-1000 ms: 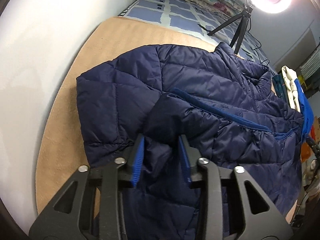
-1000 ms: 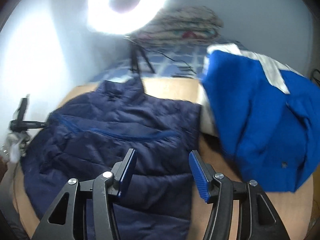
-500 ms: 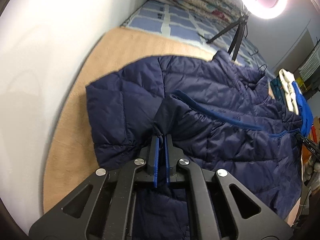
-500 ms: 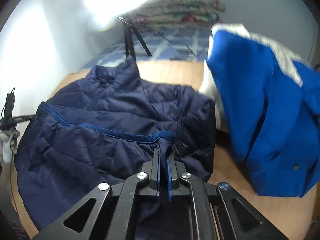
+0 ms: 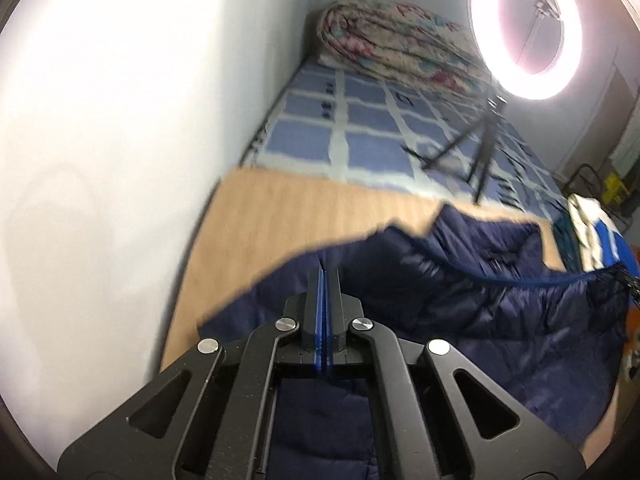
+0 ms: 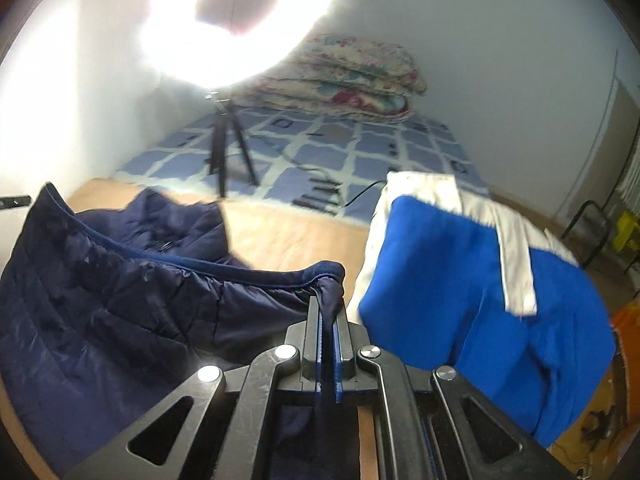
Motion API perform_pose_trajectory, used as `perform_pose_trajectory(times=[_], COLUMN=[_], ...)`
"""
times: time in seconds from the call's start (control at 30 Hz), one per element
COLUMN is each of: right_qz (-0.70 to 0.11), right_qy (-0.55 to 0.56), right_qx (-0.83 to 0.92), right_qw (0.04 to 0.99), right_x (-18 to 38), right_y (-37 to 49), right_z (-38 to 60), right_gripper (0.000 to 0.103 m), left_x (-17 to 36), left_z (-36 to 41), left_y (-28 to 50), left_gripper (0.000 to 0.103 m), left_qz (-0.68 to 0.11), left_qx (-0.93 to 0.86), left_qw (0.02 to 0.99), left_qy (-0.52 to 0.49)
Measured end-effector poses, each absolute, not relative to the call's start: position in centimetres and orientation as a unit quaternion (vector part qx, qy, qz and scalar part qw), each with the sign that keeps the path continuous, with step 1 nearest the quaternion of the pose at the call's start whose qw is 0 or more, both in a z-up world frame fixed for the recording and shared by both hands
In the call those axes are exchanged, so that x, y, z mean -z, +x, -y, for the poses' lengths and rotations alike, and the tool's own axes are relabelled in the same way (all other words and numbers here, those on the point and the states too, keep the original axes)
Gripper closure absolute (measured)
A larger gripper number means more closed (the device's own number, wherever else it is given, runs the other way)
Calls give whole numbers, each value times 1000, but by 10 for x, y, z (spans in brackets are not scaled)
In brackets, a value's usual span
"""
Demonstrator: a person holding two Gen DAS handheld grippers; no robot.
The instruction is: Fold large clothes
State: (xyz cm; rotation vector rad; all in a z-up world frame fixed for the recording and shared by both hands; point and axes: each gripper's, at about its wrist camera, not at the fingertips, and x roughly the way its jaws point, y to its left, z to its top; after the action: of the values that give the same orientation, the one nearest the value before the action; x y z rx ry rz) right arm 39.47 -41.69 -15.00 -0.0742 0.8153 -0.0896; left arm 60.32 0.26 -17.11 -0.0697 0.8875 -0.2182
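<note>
A navy quilted jacket (image 5: 460, 280) lies across a tan wooden table (image 5: 280, 216). My left gripper (image 5: 324, 276) is shut on the jacket's hem edge, and fabric hangs down below the pads. In the right wrist view the same navy jacket (image 6: 120, 300) has its hem lifted into a ridge. My right gripper (image 6: 327, 304) is shut on that hem corner, with dark cloth pinched between the blue pads. The collar end still rests on the table (image 6: 288, 236) further back.
A blue and white garment (image 6: 472, 288) is heaped on the table's right side, close to the right gripper. A ring light on a tripod (image 6: 228, 160) stands on the checked bed (image 6: 340, 152) behind the table. Folded quilts (image 6: 352, 80) lie against the wall.
Both grippers closed on the jacket's hem and rose with it. The hem now hangs lifted off the table, and both views tilt up toward the bed and the wall.
</note>
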Motion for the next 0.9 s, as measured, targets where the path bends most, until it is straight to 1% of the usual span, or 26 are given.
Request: perform_pose_trajectory(times=[0.13,0.23,0.3,0.33,0.37,0.4,0.43,0.47,0.5,0.53,0.57,0.63,0.73,0.9], right_qz=[-400,-413,-418,-421,-422,-423,-425,-424,-423,-423,-423,-424,-420,-417], right_qy=[-54,-82,-89,-88,-88,-87,-88,-87,-86,-91,-95,-102,-108,-117], right_qx=[70,77,75,73,74,74,78,77,75,76,78,80,85,114], right_qw=[912,904,901,900,899,899,898,898,899,898,898,897,897,894], right_x=[165,183,192,196,199,201,203,205,205,206,206,206,203,204], right_y=[428,441,445,447,449,449,450,450,450,449,449,448,450,465], right_z=[419,412,408,406,405,403,402,400,400,399,398,397,397,398], right_gripper=[102,102,102,102,102,102,102,102,102,102,102,102,102,102], left_x=[186,203,213,216,223,230,236,239,245,250,254,259,255,254], left_z=[-1,-4,-3,-1,0,2,4,7,11,15,20,32,38,30], left_y=[641,648,647,645,643,643,641,639,639,638,636,632,630,653], left_gripper=[103,103,103,94,74,65,61,61,61,73,103,103,103,103], left_qz=[-430,-450,-459,-464,-476,-488,-492,-494,-500,-503,-503,-495,-468,-469], left_qx=[93,136,139,135,141,149,145,144,145,145,144,125,102,66], left_qw=[896,876,871,870,863,855,854,854,851,850,851,860,877,881], left_qy=[-57,-106,-104,-96,-95,-94,-86,-78,-70,-60,-46,-6,18,8])
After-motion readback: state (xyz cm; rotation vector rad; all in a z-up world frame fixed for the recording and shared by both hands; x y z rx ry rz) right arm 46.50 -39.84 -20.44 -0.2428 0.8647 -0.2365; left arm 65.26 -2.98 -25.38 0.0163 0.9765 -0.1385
